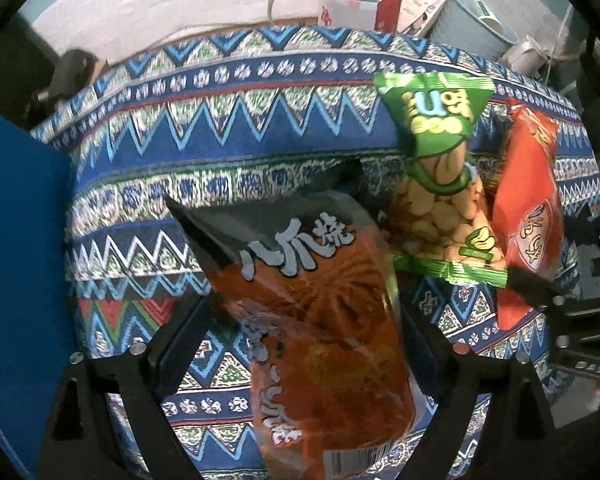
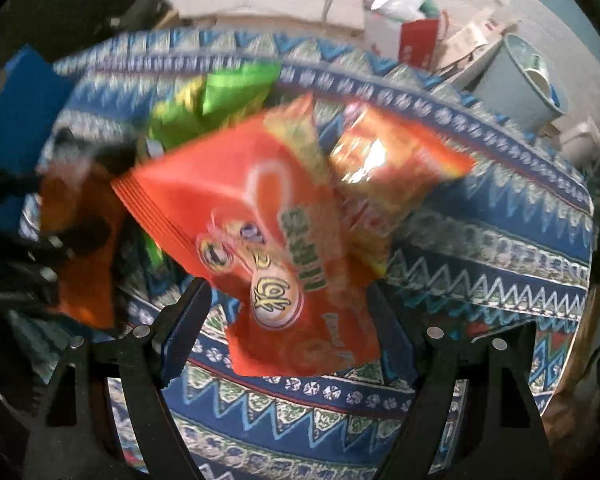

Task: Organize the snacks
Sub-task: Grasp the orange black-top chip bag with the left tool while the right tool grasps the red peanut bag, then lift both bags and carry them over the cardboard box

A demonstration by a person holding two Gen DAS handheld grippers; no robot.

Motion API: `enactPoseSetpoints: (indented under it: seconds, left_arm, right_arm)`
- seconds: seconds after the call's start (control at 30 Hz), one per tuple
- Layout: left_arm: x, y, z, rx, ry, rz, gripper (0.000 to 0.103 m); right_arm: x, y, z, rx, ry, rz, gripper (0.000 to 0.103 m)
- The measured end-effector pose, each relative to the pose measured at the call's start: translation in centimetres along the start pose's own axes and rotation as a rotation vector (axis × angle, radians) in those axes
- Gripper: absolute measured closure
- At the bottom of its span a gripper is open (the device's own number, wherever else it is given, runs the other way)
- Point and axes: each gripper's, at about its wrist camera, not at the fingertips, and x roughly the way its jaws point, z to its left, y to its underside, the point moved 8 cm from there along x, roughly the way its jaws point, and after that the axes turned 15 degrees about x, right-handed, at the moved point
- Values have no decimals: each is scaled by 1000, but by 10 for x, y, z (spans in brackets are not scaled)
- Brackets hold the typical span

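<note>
Lying past the red bag [image 2: 260, 216], a second (right wrist only) [image 2: 388, 168].

The right wrist view is motion-blurred: lettering on the red snack bag [image 2: 260, 216] and the green packet [image 2: 220, 92] behind it is unreadable.

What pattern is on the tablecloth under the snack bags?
Blue tablecloth with white, green and red zigzag and triangle bands; clearest in the left wrist view.
</note>
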Motion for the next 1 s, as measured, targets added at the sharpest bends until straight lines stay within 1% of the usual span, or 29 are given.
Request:
enactPoseSetpoints:
  seconds: [0.07, 0.1, 0.23, 0.27, 0.33, 0.37, 0.4, 0.43, 0.5, 0.6, 0.77, 0.8, 1.0]
  left_arm:
    - [5, 3, 2, -14, 16, 4, 12]
    - [5, 2, 2, -7, 12, -11, 12]
    - [4, 6, -2, 58, -29, -25, 27]
    - [4, 7, -4, 68, -33, -26, 29]
    - [3, 6, -9, 76, -38, -29, 34]
    - [2, 5, -11, 78, -37, -31, 35]
    - [0, 6, -12, 83, -39, -31, 37]
    - [-1, 7, -12, 88, -43, -34, 40]
    - [-9, 7, -9, 94, -54, -39, 41]
    - [-17, 8, -3, 96, -59, -55, 41]
    - [-38, 9, 9, 84, -60, -94, 42]
    - [-43, 8, 6, 84, -62, -101, 42]
    - [-75, 11, 13, 96, -97, -170, 43]
  right_arm:
    - [6, 0, 2, -12, 12, -4, 24]
    - [8, -1, 4, -21, 23, -10, 24]
    - [19, 0, 13, -63, 81, -38, 24]
    - [21, 0, 17, -67, 95, -47, 24]
    - [23, 0, 21, -63, 93, -73, 25]
    - [21, 0, 22, -57, 87, -78, 32]
    - [20, -1, 22, -50, 83, -80, 42]
    - [19, -1, 22, -45, 82, -81, 46]
    - [12, -2, 21, -39, 87, -91, 51]
    - [0, -2, 18, -22, 82, -116, 54]
    - [-25, 0, 22, 10, 49, -157, 54]
    - [-28, -2, 22, 14, 43, -161, 54]
    - [-50, -4, 27, 53, 13, -192, 54]
